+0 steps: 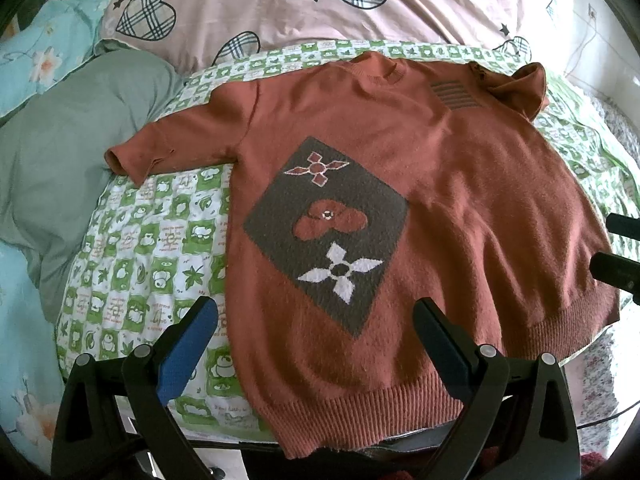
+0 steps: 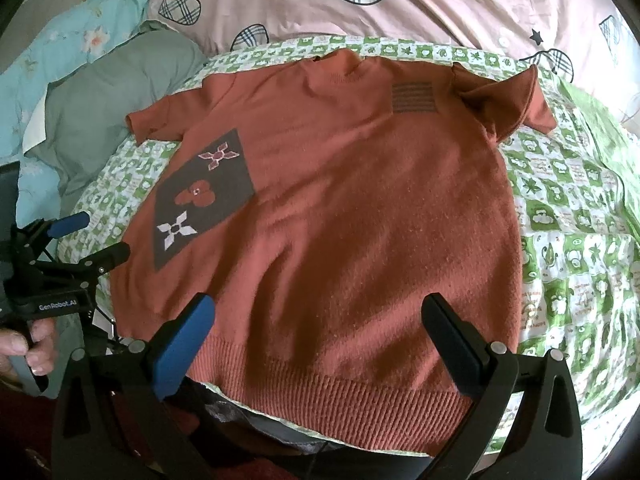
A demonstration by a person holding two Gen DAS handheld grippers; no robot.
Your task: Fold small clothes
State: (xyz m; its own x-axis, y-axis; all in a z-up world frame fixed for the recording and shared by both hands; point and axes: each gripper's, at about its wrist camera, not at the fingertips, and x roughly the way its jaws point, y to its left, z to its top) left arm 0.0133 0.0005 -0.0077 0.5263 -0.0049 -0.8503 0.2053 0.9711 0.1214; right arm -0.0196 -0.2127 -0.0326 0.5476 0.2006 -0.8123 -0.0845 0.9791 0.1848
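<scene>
I see the rust-red knit sweater lying flat on the green-checked sheet, both my left gripper and right gripper spread wide, seemingly hovering above its ribbed hem.

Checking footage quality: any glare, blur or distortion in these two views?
Left wrist: sharp, evenly lit sweater, strong fisheye bending, dark corners. Right wrist: same bending; the sheet looks washed out at right, and the hand is soft at the edge.
</scene>
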